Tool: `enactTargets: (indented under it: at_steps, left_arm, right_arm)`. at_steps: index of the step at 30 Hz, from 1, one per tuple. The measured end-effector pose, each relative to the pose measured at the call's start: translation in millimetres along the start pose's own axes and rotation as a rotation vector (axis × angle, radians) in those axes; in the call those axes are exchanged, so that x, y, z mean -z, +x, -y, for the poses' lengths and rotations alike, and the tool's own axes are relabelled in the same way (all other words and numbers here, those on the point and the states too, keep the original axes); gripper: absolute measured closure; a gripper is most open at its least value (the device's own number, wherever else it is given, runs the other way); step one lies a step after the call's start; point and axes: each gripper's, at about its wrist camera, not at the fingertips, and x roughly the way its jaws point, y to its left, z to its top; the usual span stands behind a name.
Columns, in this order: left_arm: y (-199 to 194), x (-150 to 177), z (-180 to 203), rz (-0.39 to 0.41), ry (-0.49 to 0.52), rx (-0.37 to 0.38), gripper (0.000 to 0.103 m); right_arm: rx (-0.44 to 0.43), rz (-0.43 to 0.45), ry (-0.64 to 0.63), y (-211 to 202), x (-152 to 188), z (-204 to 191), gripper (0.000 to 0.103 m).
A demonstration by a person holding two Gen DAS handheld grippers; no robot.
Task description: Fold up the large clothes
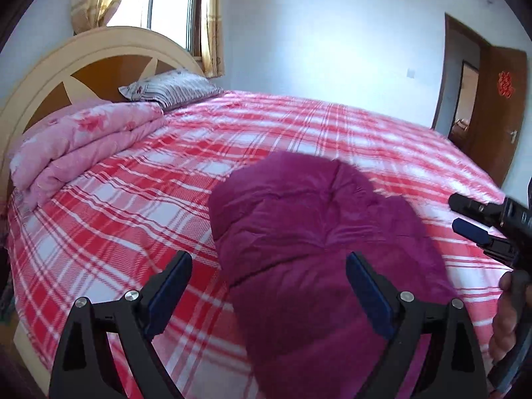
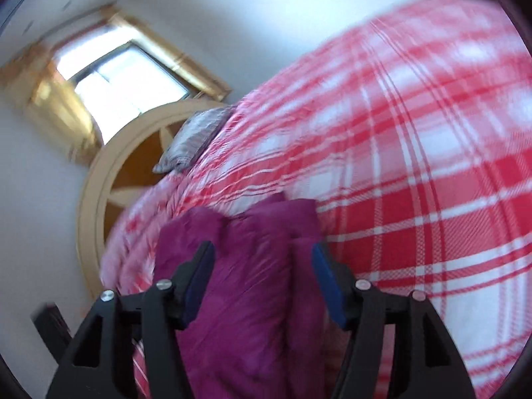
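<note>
Magenta padded garment [image 1: 299, 232] spread on the plaid bed [image 1: 116, 216] ahead of both claws — flat for folding. Left claw [image 1: 269, 286] released, jaws astride its edge; right claw [image 2: 262, 282] likewise spread, gripping nothing.

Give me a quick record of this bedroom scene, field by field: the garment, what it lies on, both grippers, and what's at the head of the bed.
garment: magenta padded jacket, bunched
surface: red and white plaid bedsheet
left gripper: open, nothing between its pads
right gripper: open, jacket fabric between its pads, not pressed
head of bed: folded pink quilt, striped pillow, rounded headboard
background: window with yellow curtains, brown door
</note>
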Motion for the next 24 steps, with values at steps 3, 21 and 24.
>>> enactTargets:
  at_steps: [3,21,24]
  left_arm:
    - [-35,-1,-2,0.039,0.008,0.021,0.009]
    - [-113,-18,8,0.156,0.032,0.126,0.009]
    - [-117,-18,8,0.166,0.034,0.133,0.009]
  right_arm:
    - [0.079,0.028,-0.162,-25,12,-43,0.024]
    - [0.168,0.186,-0.391,-115,60,-138,0.007]
    - [0.171,0.199,-0.412,-119,63,-145,0.007]
